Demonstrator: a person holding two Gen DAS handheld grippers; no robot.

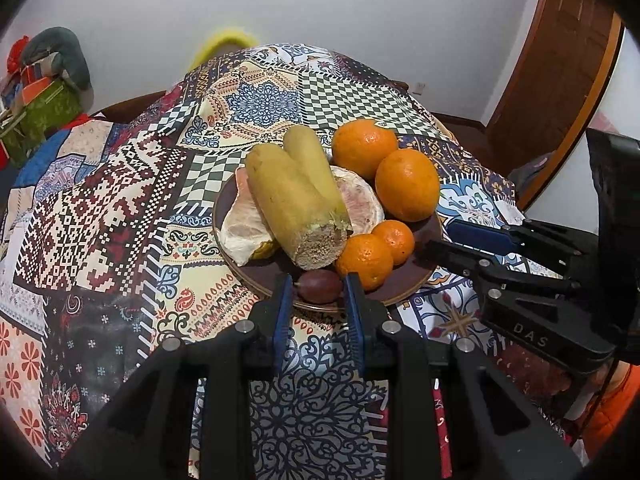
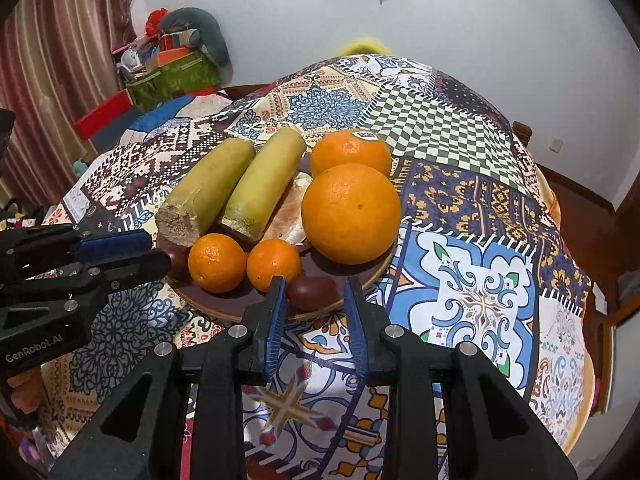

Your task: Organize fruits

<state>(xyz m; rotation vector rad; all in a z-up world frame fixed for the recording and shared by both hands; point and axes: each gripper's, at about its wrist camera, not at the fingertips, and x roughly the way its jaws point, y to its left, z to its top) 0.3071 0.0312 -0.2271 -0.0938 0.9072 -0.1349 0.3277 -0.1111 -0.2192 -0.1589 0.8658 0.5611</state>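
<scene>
A brown plate (image 1: 404, 280) on the patterned tablecloth holds two big oranges (image 1: 406, 184), two small mandarins (image 1: 364, 260), two yellow-green cane pieces (image 1: 288, 200) and pale pomelo segments (image 1: 244, 224). At the plate's near rim my left gripper (image 1: 317, 280) is shut on a small dark red fruit (image 1: 320, 290). In the right wrist view my right gripper (image 2: 313, 282) straddles a second dark red fruit (image 2: 312, 296) that rests on the plate (image 2: 224, 300), with a thin gap at one pad. Both grippers point at the plate from opposite sides, the left gripper (image 2: 158, 250) near a mandarin (image 2: 216, 262).
The round table's cloth (image 2: 472, 292) spreads right of and beyond the plate. A green box with clutter (image 2: 176, 72) stands at the back left by a curtain. A wooden door (image 1: 560, 92) is at the right.
</scene>
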